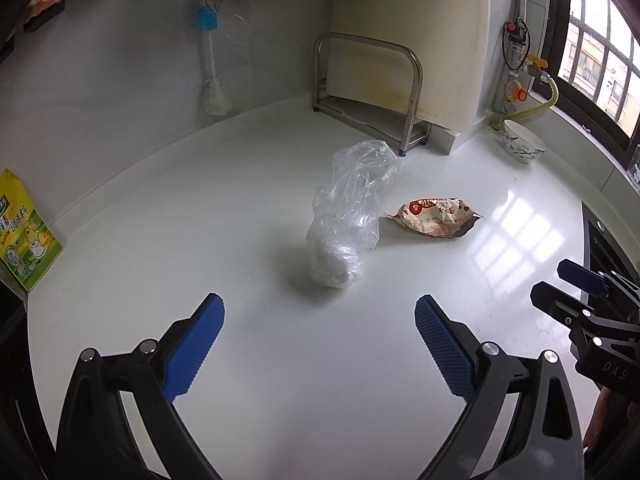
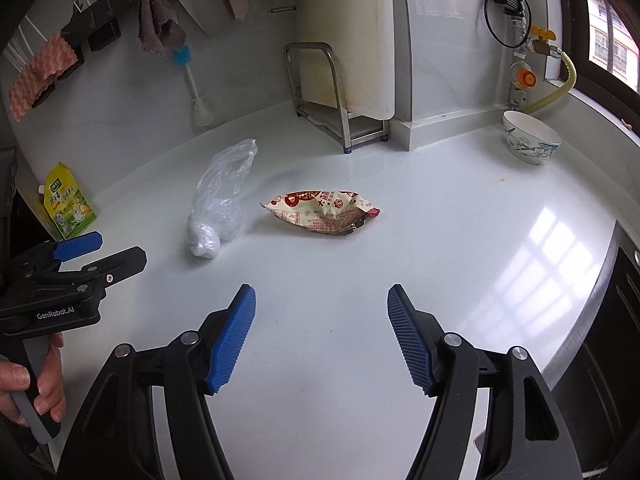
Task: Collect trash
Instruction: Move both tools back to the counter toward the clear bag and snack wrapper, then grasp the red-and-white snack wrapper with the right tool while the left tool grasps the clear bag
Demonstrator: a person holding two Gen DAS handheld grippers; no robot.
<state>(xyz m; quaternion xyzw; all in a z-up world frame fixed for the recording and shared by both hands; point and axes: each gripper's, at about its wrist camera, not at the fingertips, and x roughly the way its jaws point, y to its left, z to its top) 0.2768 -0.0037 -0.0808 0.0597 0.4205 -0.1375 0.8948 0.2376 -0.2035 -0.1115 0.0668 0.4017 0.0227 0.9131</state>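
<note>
Spread wide and empty: left gripper [image 1: 319,340], right gripper [image 2: 321,332]. Nothing collected yet. Crumpled clear plastic bag [image 1: 348,208] and red-and-cream printed snack wrapper [image 2: 322,214] lying mid-countertop [image 2: 400,280], untouched, near back corner's steel rack [image 2: 320,92]. Both pickups left.

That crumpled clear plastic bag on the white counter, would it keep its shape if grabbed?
Probably not: the crumpled clear plastic bag looks thin and wrinkled, so it should collapse. Its white wadded end may dangle. It likely weighs little.
</note>
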